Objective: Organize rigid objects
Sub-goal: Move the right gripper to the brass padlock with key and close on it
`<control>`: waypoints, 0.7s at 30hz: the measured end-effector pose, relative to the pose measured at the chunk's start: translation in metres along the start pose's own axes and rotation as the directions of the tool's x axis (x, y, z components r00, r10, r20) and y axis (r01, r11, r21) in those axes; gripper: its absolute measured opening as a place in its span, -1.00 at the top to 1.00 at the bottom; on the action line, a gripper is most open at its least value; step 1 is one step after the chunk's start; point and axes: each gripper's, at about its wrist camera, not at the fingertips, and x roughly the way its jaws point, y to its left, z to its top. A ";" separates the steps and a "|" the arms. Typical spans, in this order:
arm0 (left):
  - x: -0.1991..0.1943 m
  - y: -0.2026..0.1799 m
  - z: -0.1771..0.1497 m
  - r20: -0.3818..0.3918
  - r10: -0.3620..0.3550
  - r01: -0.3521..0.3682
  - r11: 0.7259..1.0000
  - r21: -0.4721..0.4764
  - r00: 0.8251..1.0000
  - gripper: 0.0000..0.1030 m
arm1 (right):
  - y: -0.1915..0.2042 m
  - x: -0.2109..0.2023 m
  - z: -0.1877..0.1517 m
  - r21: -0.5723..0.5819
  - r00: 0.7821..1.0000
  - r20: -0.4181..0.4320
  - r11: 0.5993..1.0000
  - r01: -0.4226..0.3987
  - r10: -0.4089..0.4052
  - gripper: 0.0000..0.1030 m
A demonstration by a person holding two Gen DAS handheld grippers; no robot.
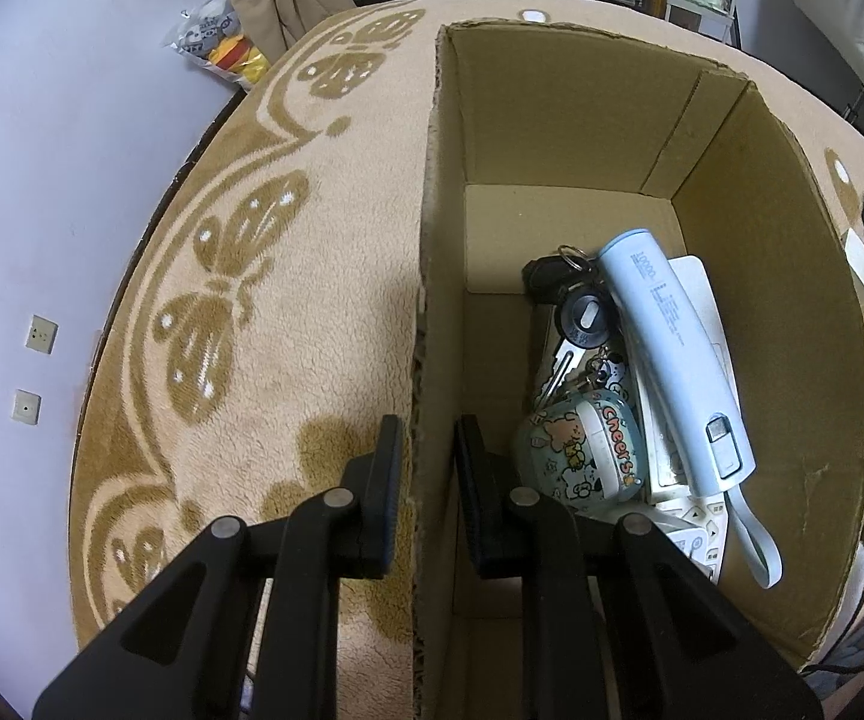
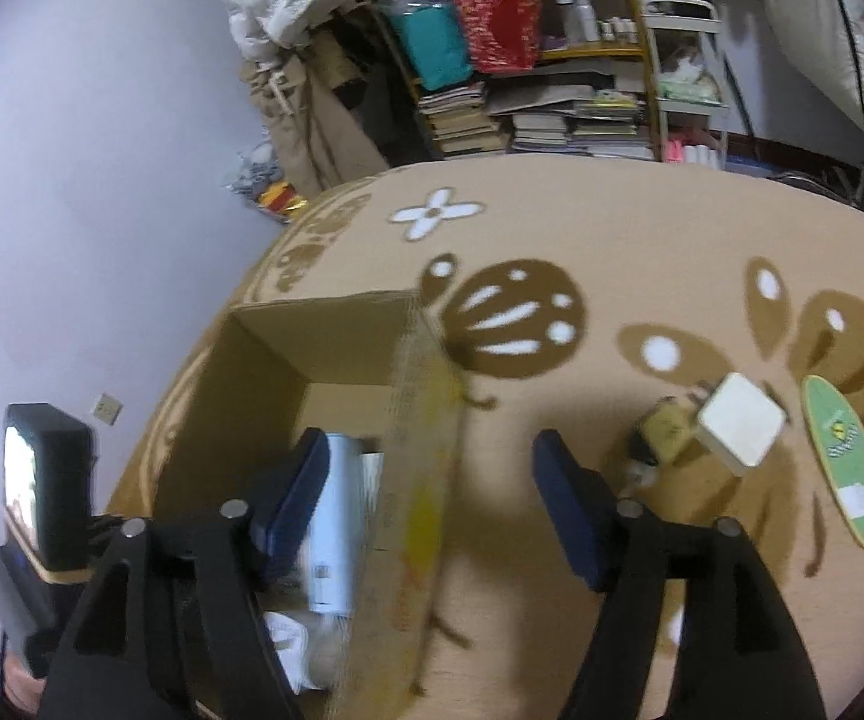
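Observation:
An open cardboard box [image 1: 552, 138] stands on a beige rug. My left gripper [image 1: 429, 468] is shut on the box's left wall, one finger outside and one inside. In the box lie a light blue power bank [image 1: 672, 360], a bunch of keys [image 1: 576, 312], a round "cheers" case [image 1: 582, 450] and a white remote [image 1: 696, 516]. My right gripper [image 2: 432, 480] stands open over the box's right wall [image 2: 420, 396], which is blurred and yellowish between the fingers; the pads touch nothing. The power bank [image 2: 336, 528] shows below its left finger.
To the right of the box, a white cube [image 2: 741, 426], a small yellow-brown item [image 2: 666, 432] and a green oval board [image 2: 846, 462] lie on the rug [image 2: 612, 228]. Behind the rug are shelves with books [image 2: 552, 114]; a pale wall [image 2: 102, 180] lies left.

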 end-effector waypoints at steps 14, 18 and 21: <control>0.000 -0.001 0.001 0.000 0.002 -0.002 1.000 0.002 1.000 0.65 | -0.079 0.027 -0.013 0.143 0.985 -0.078 0.976 0.162 -0.152 -0.51; 0.000 0.000 0.001 -0.002 -0.003 0.003 1.000 -0.006 1.000 0.65 | -0.093 0.043 -0.015 0.181 0.978 -0.105 0.963 0.198 -0.181 -0.51; -0.001 0.001 0.001 -0.002 -0.008 0.008 1.000 -0.009 1.000 0.65 | -0.101 0.054 -0.016 0.196 0.974 -0.124 0.958 0.209 -0.187 -0.51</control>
